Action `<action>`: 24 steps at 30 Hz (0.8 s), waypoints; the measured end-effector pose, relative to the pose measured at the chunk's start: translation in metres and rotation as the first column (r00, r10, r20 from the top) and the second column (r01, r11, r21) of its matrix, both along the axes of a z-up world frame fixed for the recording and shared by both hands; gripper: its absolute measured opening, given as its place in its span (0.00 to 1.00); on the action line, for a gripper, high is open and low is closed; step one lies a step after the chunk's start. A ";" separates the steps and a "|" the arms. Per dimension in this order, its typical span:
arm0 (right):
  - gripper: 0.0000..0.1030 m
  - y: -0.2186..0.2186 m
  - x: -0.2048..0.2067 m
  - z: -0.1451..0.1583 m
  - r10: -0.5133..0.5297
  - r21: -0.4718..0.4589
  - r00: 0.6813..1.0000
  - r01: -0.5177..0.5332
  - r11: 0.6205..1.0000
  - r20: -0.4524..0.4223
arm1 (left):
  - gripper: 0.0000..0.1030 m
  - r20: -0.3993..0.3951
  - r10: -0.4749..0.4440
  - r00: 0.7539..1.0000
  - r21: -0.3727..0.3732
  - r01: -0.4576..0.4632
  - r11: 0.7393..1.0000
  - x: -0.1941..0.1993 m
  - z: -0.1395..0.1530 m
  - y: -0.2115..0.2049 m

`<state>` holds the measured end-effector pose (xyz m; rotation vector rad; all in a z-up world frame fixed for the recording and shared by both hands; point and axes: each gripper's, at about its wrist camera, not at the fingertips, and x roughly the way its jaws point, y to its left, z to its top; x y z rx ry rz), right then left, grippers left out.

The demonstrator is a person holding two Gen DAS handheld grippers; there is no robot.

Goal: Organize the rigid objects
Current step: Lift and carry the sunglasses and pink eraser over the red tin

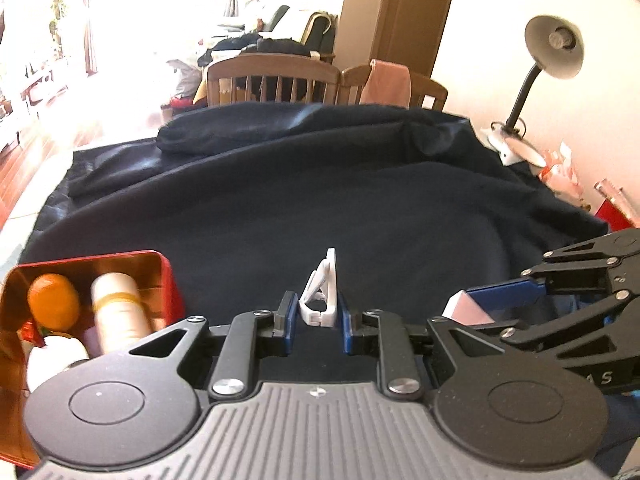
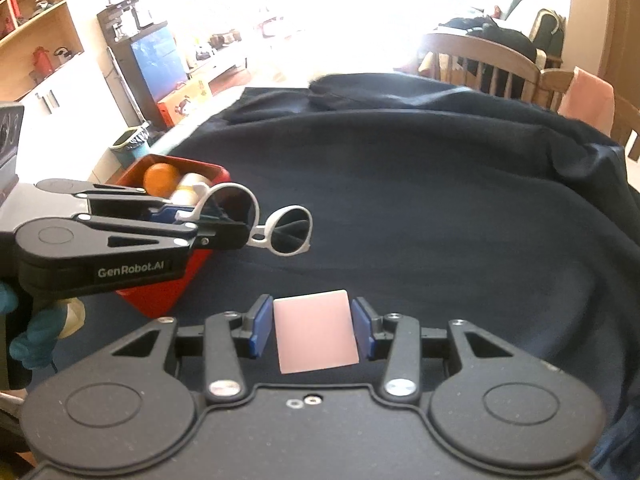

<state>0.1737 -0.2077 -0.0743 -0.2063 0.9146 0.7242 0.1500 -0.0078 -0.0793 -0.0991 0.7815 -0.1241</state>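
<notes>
Nearest to the right wrist camera, the right gripper (image 2: 316, 330) pinches a flat pink card (image 2: 317, 332) by its two side edges; the card stands almost upright between the blue pads (image 2: 260, 330), with its long axis pointing away from the camera. From the left wrist camera the same is true for the left gripper (image 1: 319, 320): its jaws are pressed on the folded white sunglasses (image 1: 322, 300), which stick out forward past the fingertips.

A little further, in the right view, the sunglasses (image 2: 286, 230) hang in the air above the dark blue cloth (image 2: 440, 208), with one lens free in front of the left gripper (image 2: 224, 226). Just behind and under that gripper is the red tin box (image 2: 160, 300). In the left view the box (image 1: 170, 280) lies to the left of the fingers and very near, already holding an orange ball (image 1: 54, 298) and a cream bottle (image 1: 118, 312).

So the left hand is clearly nearer to the box; I judge it needs only a short move to the left and down. The right gripper must cross to the left, over the cloth, to bring the card there.
</notes>
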 end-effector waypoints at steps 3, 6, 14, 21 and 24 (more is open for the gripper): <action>0.41 0.014 -0.008 0.007 0.004 0.010 1.000 -0.004 1.000 0.010 | 0.20 0.022 -0.003 1.000 0.000 0.003 1.000 -0.010 0.010 0.012; 0.41 0.030 -0.015 0.013 0.012 0.012 1.000 -0.013 1.000 0.024 | 0.20 0.037 0.001 0.999 -0.006 -0.001 1.000 -0.021 0.018 0.029; 0.41 0.080 -0.028 0.021 0.045 0.014 0.998 -0.045 0.999 0.051 | 0.20 0.065 0.044 0.997 -0.011 -0.044 0.999 -0.048 0.030 0.082; 0.41 0.129 -0.040 0.019 0.082 0.010 0.995 -0.083 0.997 0.064 | 0.20 0.069 0.096 0.993 -0.007 -0.096 0.995 -0.063 0.032 0.130; 0.41 0.150 -0.041 0.016 0.098 0.001 0.993 -0.099 0.995 0.070 | 0.20 0.072 0.117 0.991 -0.002 -0.117 0.993 -0.068 0.031 0.149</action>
